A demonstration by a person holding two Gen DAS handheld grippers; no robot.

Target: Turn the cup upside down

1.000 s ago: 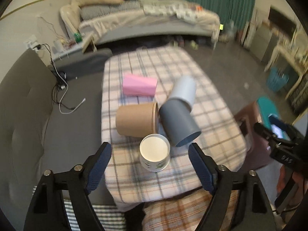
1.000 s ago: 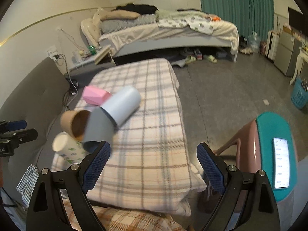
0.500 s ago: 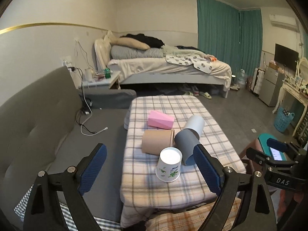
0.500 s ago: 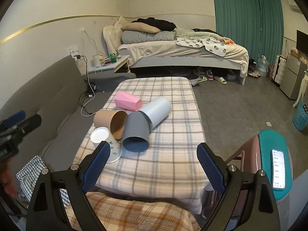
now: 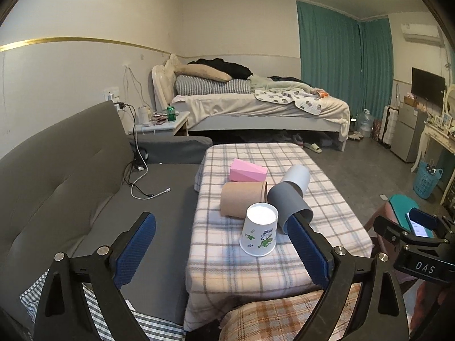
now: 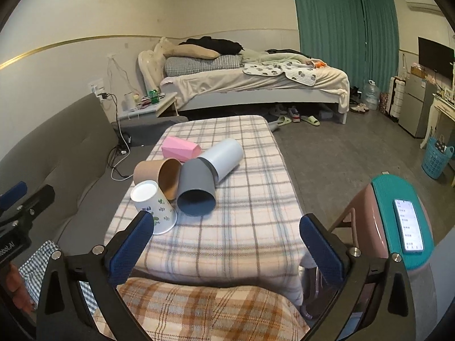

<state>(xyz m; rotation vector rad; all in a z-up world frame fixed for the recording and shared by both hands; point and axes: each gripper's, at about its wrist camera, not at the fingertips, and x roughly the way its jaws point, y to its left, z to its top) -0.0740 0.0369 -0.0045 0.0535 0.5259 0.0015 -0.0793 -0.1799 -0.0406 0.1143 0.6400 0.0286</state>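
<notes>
A white paper cup with green prints (image 5: 259,230) stands upside down, base up, near the front of the plaid-covered table (image 5: 256,258); it also shows in the right wrist view (image 6: 153,209). Behind it lie a brown paper cup (image 5: 244,199) on its side, a dark grey cup (image 5: 288,203) and a light grey cup (image 5: 297,176) nested on their sides. My left gripper (image 5: 223,248) is open and empty, held back from the white cup. My right gripper (image 6: 226,251) is open and empty over the table's front edge.
A pink box (image 5: 248,171) lies behind the cups. A grey sofa (image 5: 71,187) runs along the left with cables on it. A stool with a teal seat and a phone (image 6: 402,224) stands to the right. A bed (image 5: 256,108) stands at the back.
Both grippers have pulled back and tilted up from the table, so the cups look smaller and farther away. The cups have not moved.
</notes>
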